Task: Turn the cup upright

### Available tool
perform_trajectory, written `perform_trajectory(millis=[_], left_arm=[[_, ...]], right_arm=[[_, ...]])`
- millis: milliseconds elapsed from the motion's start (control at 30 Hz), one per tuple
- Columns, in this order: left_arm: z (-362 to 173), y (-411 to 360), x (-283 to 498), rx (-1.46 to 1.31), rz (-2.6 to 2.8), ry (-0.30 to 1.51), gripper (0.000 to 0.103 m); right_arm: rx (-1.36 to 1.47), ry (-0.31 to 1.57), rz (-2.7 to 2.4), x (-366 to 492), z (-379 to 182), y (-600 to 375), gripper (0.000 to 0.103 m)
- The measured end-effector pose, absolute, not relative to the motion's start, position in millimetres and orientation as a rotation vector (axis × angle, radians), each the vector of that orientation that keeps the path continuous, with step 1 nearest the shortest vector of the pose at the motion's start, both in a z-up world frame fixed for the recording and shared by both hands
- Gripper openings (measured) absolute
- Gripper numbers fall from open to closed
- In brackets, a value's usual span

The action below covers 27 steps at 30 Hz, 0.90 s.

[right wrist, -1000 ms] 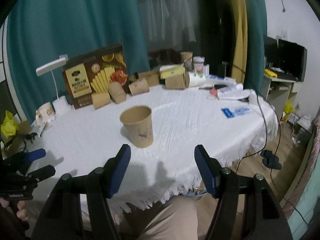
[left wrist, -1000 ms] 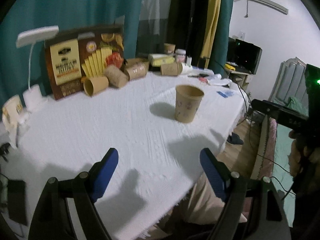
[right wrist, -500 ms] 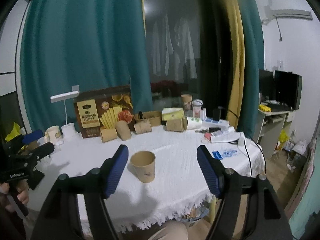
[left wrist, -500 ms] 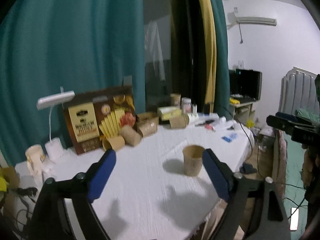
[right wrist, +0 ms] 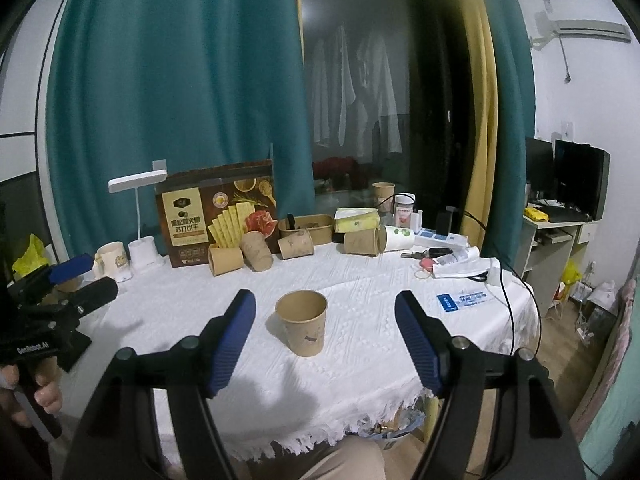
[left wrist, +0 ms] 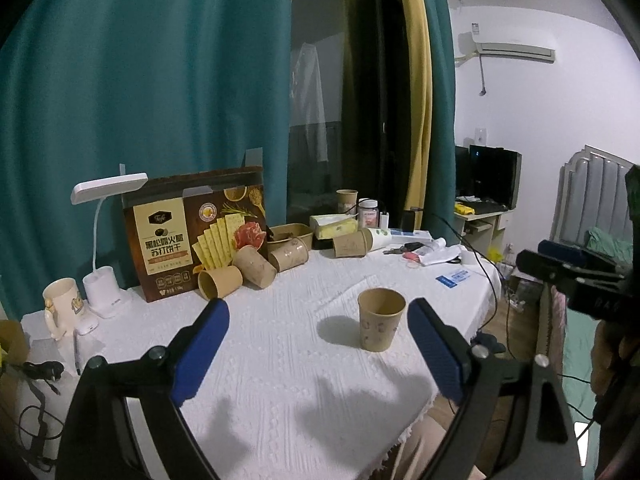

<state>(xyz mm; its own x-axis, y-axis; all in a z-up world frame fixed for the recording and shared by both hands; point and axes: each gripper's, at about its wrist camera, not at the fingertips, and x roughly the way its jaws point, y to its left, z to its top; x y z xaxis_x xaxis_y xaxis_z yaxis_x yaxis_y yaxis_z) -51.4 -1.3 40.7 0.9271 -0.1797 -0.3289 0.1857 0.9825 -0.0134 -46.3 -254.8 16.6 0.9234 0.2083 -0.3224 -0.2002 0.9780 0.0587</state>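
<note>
A brown paper cup (left wrist: 380, 319) (right wrist: 303, 321) stands upright, mouth up, on the white tablecloth (left wrist: 280, 360) (right wrist: 360, 344) near the table's front. My left gripper (left wrist: 316, 348) is open and empty, held back from the cup and above the table's near side; it also shows at the left of the right wrist view (right wrist: 76, 280). My right gripper (right wrist: 325, 340) is open and empty, with the cup seen between its blue pads but farther off. The right gripper shows at the right edge of the left wrist view (left wrist: 568, 264).
Several brown paper cups (left wrist: 240, 272) (right wrist: 256, 252) lie on their sides at the back, in front of a cracker box (left wrist: 196, 232) (right wrist: 218, 216). A white lamp (left wrist: 106, 240), a mug (left wrist: 60, 304), a tissue box (right wrist: 356, 220), keys and papers (right wrist: 448, 264) stand around. The table edge (right wrist: 320, 432) is near.
Both grippers have pulled back and tilted up from the table, so the upright cup looks smaller and farther away. The cup itself has not moved.
</note>
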Motion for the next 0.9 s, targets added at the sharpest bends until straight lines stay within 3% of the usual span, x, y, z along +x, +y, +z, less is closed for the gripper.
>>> perform_trajectory(millis=[900], left_arm=[[42.3, -7.9, -58.0, 0.016, -0.207, 0.307, 0.091]], right_arm=[[0.037, 0.339, 0.21, -48.0, 8.4, -257.0, 0.07]])
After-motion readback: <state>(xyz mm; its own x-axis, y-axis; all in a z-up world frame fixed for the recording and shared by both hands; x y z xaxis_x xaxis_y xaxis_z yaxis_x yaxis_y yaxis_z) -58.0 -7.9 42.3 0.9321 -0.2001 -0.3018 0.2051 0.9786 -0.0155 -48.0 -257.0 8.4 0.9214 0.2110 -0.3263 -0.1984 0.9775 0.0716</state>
